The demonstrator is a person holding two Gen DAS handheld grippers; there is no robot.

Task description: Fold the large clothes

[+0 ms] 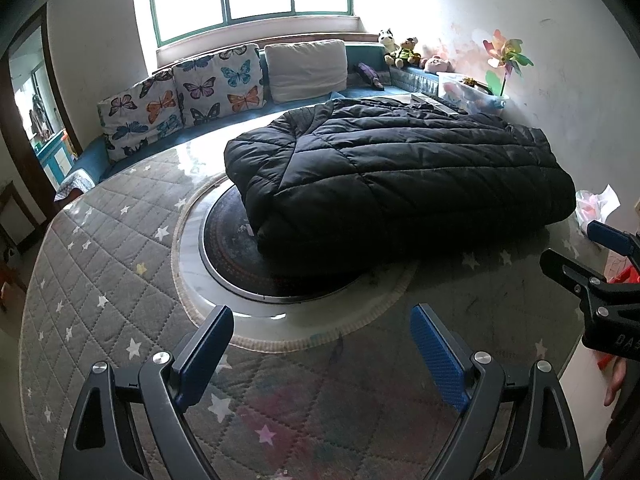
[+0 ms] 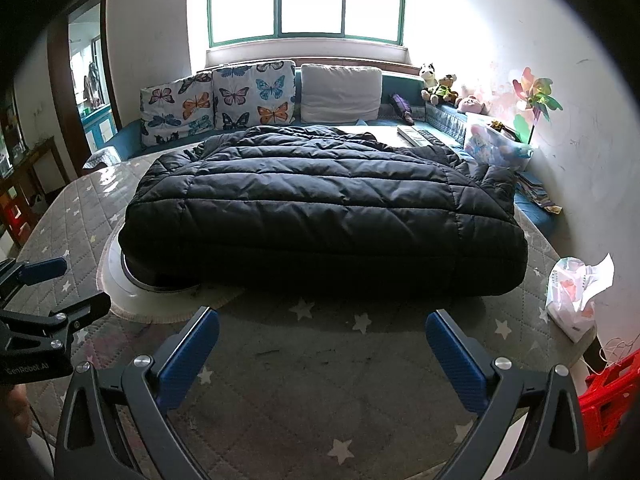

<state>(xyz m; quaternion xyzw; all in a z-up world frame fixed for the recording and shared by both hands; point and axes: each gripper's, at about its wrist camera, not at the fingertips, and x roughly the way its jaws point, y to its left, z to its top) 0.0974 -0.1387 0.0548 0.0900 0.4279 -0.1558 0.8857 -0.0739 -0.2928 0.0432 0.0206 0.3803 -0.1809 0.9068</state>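
Observation:
A large black quilted down jacket (image 1: pixel 396 168) lies folded into a thick block on the round table (image 1: pixel 100 280), partly over the dark turntable (image 1: pixel 240 256) at its middle. It also shows in the right wrist view (image 2: pixel 324 212). My left gripper (image 1: pixel 322 356) is open and empty, held back from the jacket's near edge above the table cover. My right gripper (image 2: pixel 322 354) is open and empty, a little short of the jacket's front edge. Each gripper shows at the edge of the other's view: the right one (image 1: pixel 592 256) and the left one (image 2: pixel 60 284).
A grey star-patterned quilted cover (image 2: pixel 320 412) lies on the table. A white plastic bag (image 2: pixel 576 296) sits at its right edge, a red crate (image 2: pixel 612 392) beyond it. Behind are a sofa with butterfly cushions (image 2: pixel 216 100), soft toys (image 2: pixel 440 84), a pinwheel (image 2: pixel 536 96) and a window.

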